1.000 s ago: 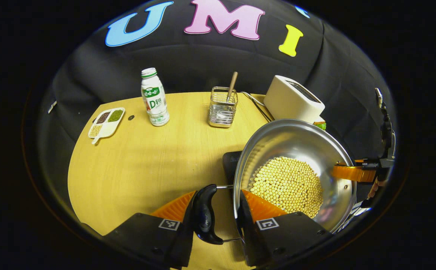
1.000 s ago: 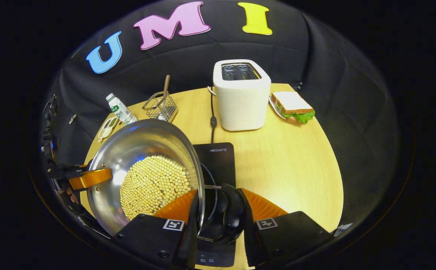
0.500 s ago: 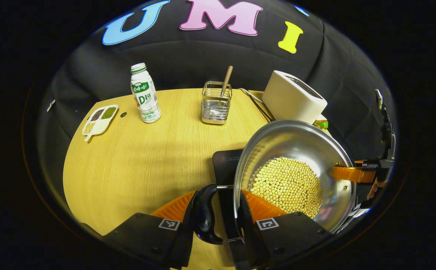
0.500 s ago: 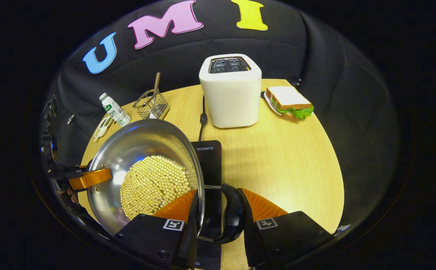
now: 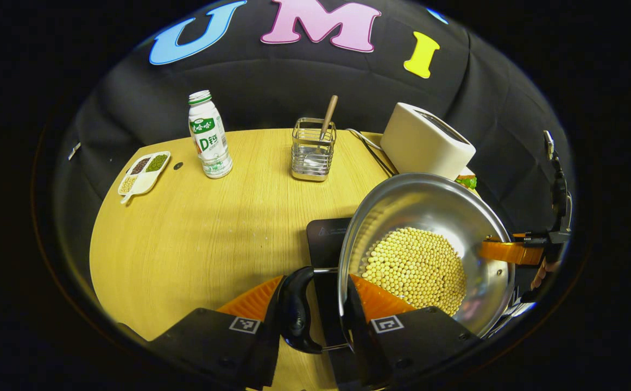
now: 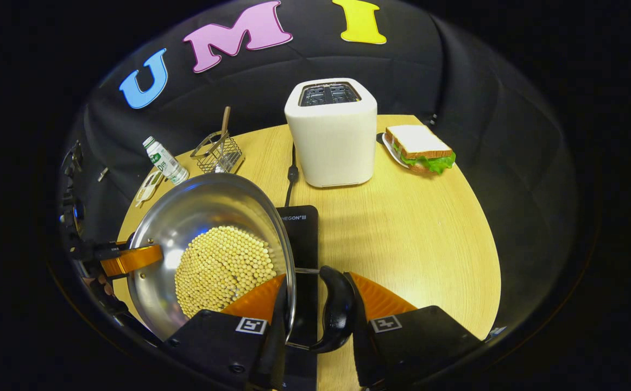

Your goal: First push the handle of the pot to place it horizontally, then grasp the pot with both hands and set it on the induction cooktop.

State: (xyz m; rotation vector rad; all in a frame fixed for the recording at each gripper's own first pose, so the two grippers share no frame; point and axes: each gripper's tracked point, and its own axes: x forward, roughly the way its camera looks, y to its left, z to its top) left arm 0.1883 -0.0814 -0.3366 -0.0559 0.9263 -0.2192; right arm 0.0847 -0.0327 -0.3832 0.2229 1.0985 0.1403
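A steel pot (image 5: 424, 206) holding soybeans (image 5: 416, 269) hangs between both grippers, over the black induction cooktop (image 5: 326, 239). Whether its base touches the cooktop cannot be told. My left gripper (image 5: 315, 304) is shut on the pot's black side handle (image 5: 295, 317), one finger outside the handle and the other inside the rim. In the right gripper view the pot (image 6: 201, 206) lies left of centre, and my right gripper (image 6: 315, 304) is shut the same way on the opposite black handle (image 6: 337, 315). The cooktop (image 6: 300, 233) shows beneath that handle. Each view shows the other gripper's orange finger at the pot's far rim.
A white toaster (image 6: 332, 136) stands behind the cooktop, its cable (image 6: 292, 174) running toward it. A sandwich on a plate (image 6: 418, 149) sits at the back right. A milk bottle (image 5: 207, 136), a wire basket with a spoon (image 5: 313, 149) and a divided dish of beans (image 5: 143, 174) stand at the back left.
Over the second, both grippers carried the pot slightly to the right across the cooktop. In the last half second it has hardly moved. Both grips are unchanged.
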